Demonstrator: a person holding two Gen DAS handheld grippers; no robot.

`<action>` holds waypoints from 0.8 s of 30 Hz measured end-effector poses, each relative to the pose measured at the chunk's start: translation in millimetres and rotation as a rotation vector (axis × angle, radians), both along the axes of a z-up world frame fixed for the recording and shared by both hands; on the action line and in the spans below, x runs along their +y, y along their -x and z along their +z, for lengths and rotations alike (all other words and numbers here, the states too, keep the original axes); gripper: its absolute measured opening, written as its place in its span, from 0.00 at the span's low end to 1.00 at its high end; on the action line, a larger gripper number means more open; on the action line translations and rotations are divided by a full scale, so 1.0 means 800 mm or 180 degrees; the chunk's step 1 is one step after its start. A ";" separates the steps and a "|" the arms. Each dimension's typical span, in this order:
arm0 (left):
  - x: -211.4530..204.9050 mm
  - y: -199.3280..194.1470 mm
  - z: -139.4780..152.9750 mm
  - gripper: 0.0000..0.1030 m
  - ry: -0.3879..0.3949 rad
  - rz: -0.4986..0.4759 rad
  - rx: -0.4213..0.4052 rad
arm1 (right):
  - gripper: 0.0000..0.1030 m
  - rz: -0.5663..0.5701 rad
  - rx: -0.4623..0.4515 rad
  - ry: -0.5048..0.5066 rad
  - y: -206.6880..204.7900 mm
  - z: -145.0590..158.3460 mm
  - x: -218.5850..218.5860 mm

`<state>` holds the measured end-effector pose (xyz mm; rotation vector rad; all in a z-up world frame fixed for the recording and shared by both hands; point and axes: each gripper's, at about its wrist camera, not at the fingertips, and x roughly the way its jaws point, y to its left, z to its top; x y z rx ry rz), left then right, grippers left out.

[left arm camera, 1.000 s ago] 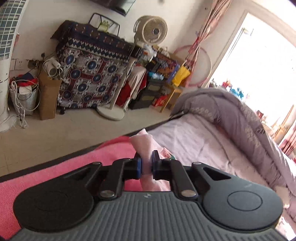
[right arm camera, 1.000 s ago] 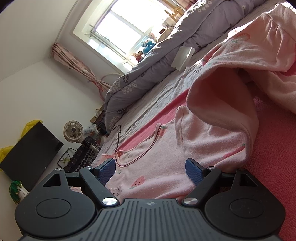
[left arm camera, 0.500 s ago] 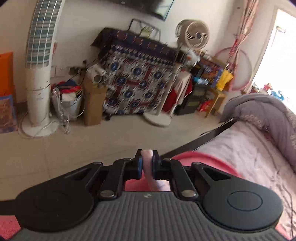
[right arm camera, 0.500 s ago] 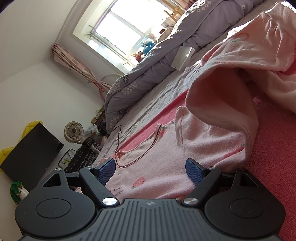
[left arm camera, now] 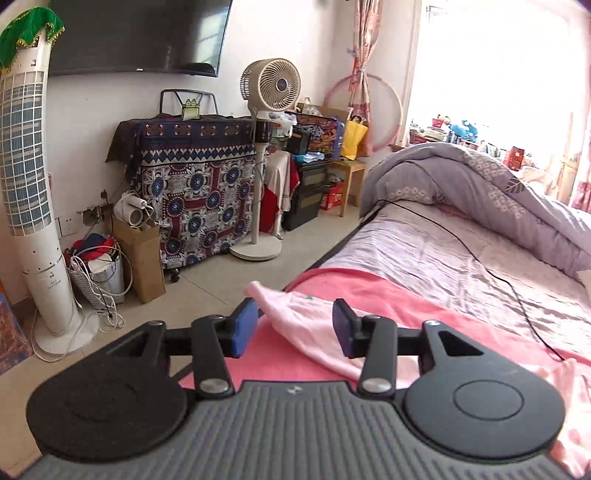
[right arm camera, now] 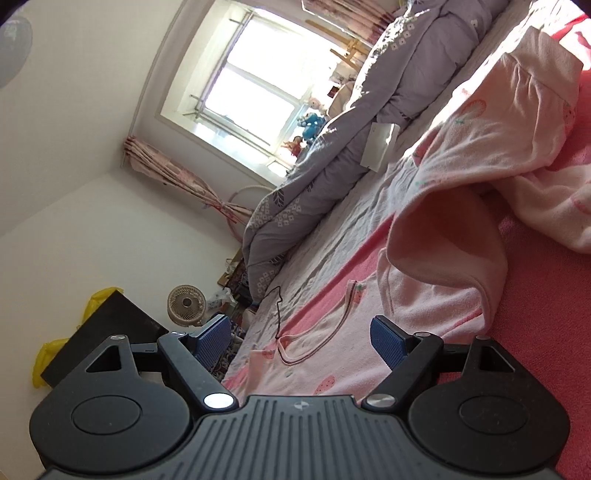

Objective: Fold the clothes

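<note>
place: home bedroom | ahead-right of left gripper: bed with rumpled lilac duvet | ahead: pedestal fan, wall TV, cloth-draped cabinet | far right: sunlit window, pink curtains

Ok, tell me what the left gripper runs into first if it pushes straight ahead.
Probably the pink garment: its corner lies between the opening jaws of the left gripper, unpinched, on the pink blanket. Past that is the bed edge; depth is unclear.

Left gripper fingers opening; right gripper spread wide.
</note>
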<state>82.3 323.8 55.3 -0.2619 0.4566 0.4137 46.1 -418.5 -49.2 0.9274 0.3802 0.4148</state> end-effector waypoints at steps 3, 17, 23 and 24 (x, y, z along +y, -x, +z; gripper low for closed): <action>-0.032 0.042 0.001 0.54 0.0224 -0.0724 0.0186 | 0.81 -0.0124 0.0121 0.0377 0.046 0.023 -0.010; -0.215 0.136 -0.091 0.99 0.0702 -0.2424 0.0682 | 0.80 0.0256 0.0481 0.1538 0.189 0.005 0.062; -0.246 0.136 -0.094 0.94 0.0562 -0.2561 0.0729 | 0.67 0.0382 0.0399 0.1517 0.185 0.008 0.087; -0.247 0.135 -0.094 0.90 0.0551 -0.2547 0.0708 | 0.67 0.0366 0.0412 0.1582 0.182 0.006 0.093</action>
